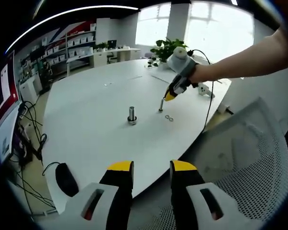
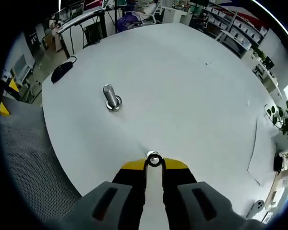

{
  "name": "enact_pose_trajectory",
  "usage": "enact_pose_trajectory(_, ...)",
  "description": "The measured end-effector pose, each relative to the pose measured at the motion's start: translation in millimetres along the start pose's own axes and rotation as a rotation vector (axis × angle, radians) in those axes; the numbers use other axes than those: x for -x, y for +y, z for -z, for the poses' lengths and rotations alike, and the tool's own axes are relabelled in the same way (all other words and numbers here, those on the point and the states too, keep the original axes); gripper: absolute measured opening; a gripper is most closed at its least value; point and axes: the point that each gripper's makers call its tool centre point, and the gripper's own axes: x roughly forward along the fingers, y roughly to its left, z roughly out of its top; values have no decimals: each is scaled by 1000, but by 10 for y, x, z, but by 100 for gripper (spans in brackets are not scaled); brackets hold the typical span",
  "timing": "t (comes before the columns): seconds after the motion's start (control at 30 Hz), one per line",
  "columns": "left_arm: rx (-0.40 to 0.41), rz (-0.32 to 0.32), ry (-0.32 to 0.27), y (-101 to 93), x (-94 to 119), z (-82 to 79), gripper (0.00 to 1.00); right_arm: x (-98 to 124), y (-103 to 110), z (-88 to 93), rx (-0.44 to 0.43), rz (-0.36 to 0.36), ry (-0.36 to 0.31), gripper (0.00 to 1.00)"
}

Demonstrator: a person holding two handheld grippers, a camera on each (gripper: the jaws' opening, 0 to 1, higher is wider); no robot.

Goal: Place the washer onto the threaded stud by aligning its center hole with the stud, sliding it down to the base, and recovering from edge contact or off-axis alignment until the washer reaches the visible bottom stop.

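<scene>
On the white table (image 1: 86, 129) a thick threaded stud (image 1: 132, 115) stands upright on its round base, also seen as the stud (image 2: 111, 98) in the right gripper view. A thinner stud (image 1: 161, 105) stands to its right. A hand holds my right gripper (image 1: 171, 95) with its yellow tips at the top of that thin stud. In its own view my right gripper (image 2: 154, 164) is shut on a small silver washer (image 2: 154, 159) held flat at the tips. Two loose washers (image 1: 169, 117) lie beside the thin stud. My left gripper (image 1: 151, 167) hangs open off the table's near edge, holding nothing.
A black mouse (image 1: 66, 178) with its cable lies at the table's near left corner, and shows as the mouse (image 2: 61, 72) in the right gripper view. A grey mesh chair (image 1: 249, 153) stands at the table's edge. A potted plant (image 1: 169, 48) sits at the far end.
</scene>
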Motion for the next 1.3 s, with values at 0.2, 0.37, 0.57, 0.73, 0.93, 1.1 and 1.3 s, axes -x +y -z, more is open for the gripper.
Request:
enact_pose_trajectory(0.2, -2, 0, 3, -2, -1, 6, 28, -24, 13, -39, 11, -4, 8, 13)
enact_pose_trajectory(0.37, 0, -5, 1, 7, 2, 6, 28, -50, -12, -14, 4, -7, 22, 13)
enact_pose_trajectory(0.57, -1, -7, 2, 8, 2, 8, 28, -65, -8, -6, 5, -12, 30, 14)
enact_pose_trajectory(0.73, -2, -6, 4, 6, 0, 12, 28, -108, 3, 4, 13, -16, 43, 14)
enact_pose_trajectory(0.93, -3, -1, 9, -2, -5, 18, 28, -148, 0, 19, 18, -19, 56, 14)
enact_pose_trajectory(1.1, -1, 2, 11, -6, -7, 24, 28, -198, 0, 43, 18, -28, 69, 14)
enact_pose_trajectory(1.3, 0, 6, 15, -14, -10, 30, 28, -288, 26, 101, 9, -37, 91, 14)
